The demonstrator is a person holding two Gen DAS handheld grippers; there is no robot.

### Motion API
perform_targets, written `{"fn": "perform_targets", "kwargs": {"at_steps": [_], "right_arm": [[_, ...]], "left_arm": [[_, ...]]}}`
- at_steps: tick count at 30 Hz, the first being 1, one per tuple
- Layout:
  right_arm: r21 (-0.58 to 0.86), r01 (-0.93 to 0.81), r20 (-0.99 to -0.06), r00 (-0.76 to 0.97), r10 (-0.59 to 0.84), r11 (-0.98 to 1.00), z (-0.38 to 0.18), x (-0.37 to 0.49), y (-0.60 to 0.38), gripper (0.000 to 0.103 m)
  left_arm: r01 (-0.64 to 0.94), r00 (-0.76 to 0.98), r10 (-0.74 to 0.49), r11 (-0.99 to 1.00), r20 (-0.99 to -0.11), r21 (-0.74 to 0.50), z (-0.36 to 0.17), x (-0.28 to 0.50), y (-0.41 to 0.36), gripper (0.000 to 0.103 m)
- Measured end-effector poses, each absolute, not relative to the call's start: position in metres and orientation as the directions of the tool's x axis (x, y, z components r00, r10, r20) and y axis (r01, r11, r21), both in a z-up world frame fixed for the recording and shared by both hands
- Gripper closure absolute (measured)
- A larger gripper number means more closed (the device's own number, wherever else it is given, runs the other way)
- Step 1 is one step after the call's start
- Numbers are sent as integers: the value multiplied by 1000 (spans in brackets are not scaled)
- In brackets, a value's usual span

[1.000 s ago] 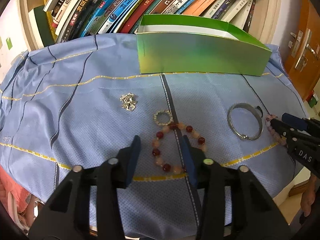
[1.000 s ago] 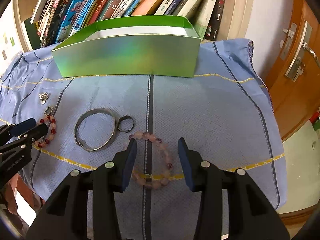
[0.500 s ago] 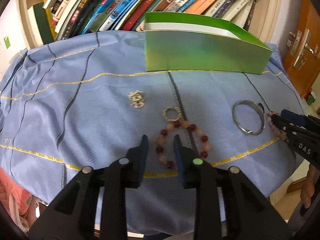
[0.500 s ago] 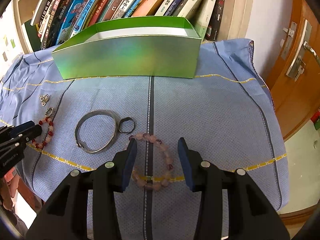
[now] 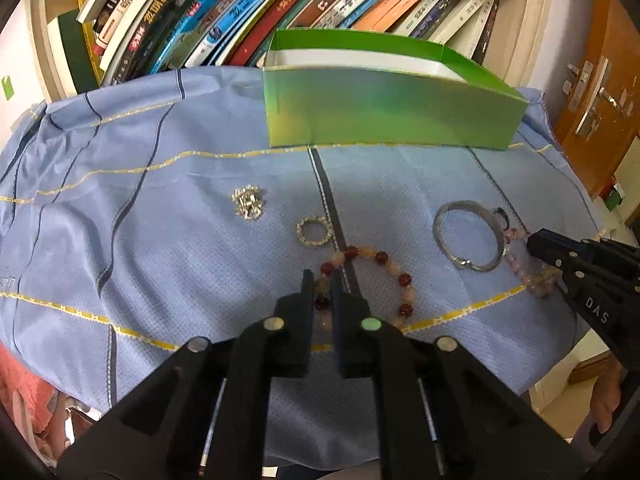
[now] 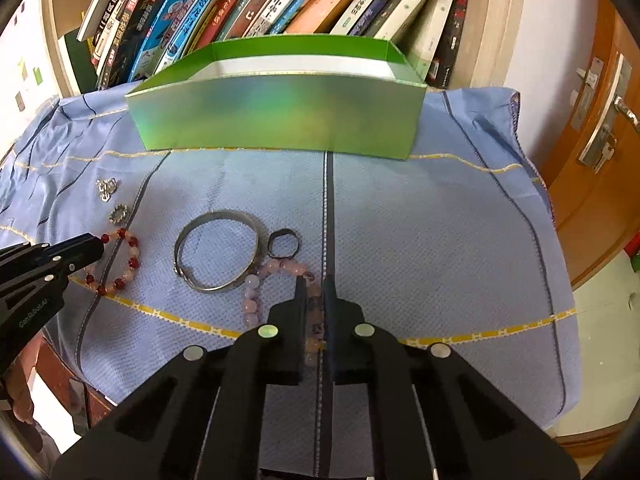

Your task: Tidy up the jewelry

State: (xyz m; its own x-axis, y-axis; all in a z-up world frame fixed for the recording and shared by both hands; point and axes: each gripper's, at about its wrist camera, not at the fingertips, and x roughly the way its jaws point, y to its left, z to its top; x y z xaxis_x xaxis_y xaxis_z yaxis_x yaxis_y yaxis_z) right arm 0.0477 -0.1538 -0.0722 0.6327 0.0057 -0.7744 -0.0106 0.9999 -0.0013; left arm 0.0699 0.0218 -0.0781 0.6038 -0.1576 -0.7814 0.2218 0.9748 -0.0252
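Both tongs are pinched narrow on beads: the left tongs (image 5: 321,280) grip the near-left arc of the red-and-cream bead bracelet (image 5: 384,264), and the right tongs (image 6: 312,286) grip the pink bead bracelet (image 6: 256,292), both strands lying on the blue cloth (image 6: 420,240) that covers the bench. Between the two bracelets lies a silver bangle (image 6: 218,256), with a small dark ring (image 6: 283,243) just beside it. A sparkly ring (image 5: 314,231) and a silver charm (image 5: 247,200) lie farther left. An open green box (image 6: 280,120) stands at the back, in front of the books (image 6: 260,4).
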Motion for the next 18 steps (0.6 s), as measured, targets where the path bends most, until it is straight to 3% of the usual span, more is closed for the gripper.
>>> {"fn": "perform_targets", "kwargs": {"at_steps": [12,18], "right_arm": [[-23,-14,-660,751,-5,1000,-6,38,-158,97],[-30,10,-670,742,-28,999,-10,44,-165,97]], "left_arm": [[252,695,-209,967,-688,-40,-30,58,16,94],[256,707,-216,966,-673,-41,-21,58,14,94]]}}
